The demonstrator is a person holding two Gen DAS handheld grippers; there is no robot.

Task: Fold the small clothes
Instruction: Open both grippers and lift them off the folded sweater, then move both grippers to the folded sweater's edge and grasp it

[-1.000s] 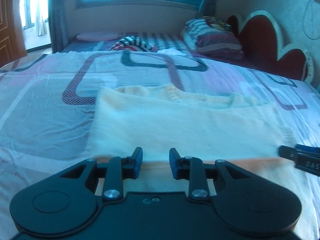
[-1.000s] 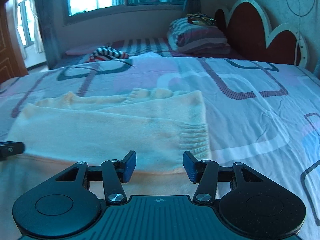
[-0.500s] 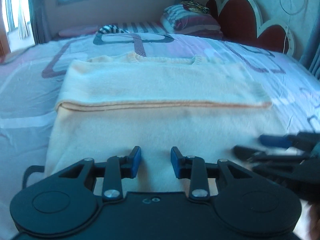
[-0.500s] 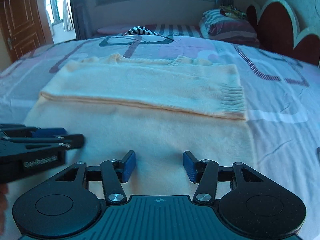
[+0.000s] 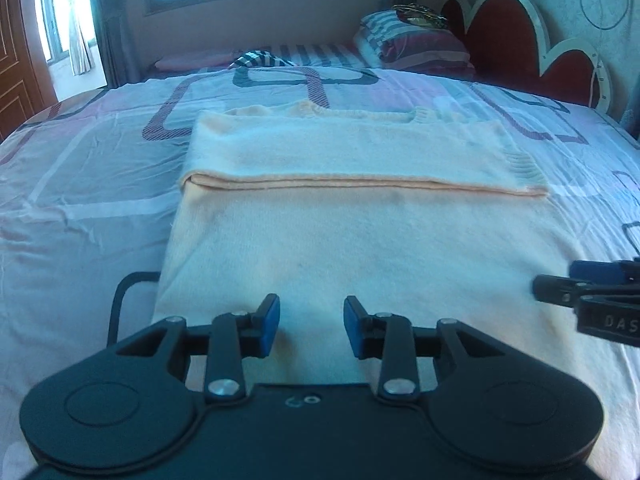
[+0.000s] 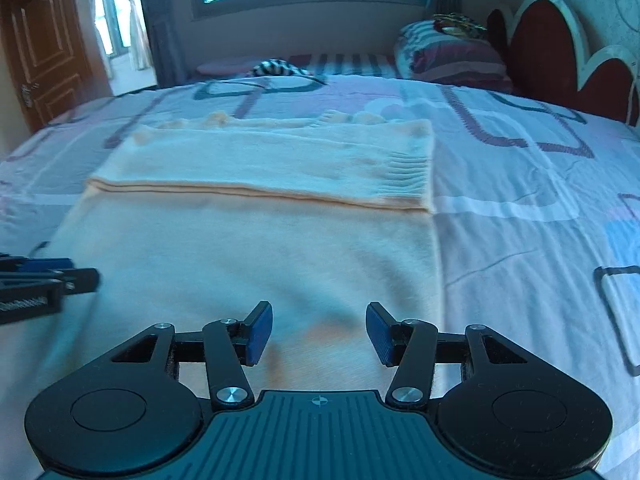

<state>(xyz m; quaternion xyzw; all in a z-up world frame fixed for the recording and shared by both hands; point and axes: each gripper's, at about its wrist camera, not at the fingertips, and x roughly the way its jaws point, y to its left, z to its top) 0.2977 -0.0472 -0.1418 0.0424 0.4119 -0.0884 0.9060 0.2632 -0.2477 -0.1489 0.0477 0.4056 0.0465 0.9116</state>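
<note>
A cream knitted sweater [image 5: 360, 240] lies flat on the bed, its far part folded over toward me with a straight fold edge [image 5: 360, 182]. It also shows in the right wrist view [image 6: 260, 248], ribbed hem [image 6: 408, 176] at the right. My left gripper [image 5: 311, 326] is open and empty above the sweater's near left part. My right gripper [image 6: 319, 332] is open and empty above the near right part. Each gripper shows at the edge of the other's view: the right one [image 5: 592, 292], the left one [image 6: 48, 280].
The bed sheet [image 5: 80, 200] has a pattern of rounded squares. Striped pillows [image 5: 416, 46] and a striped garment [image 5: 260, 59] lie at the far end. A red scalloped headboard [image 5: 520, 40] stands at the right. A wooden door [image 6: 48, 48] is at the far left.
Both grippers have pulled back from the fold edge toward the sweater's near end. The folded part stays where it lay. Both stay open.
</note>
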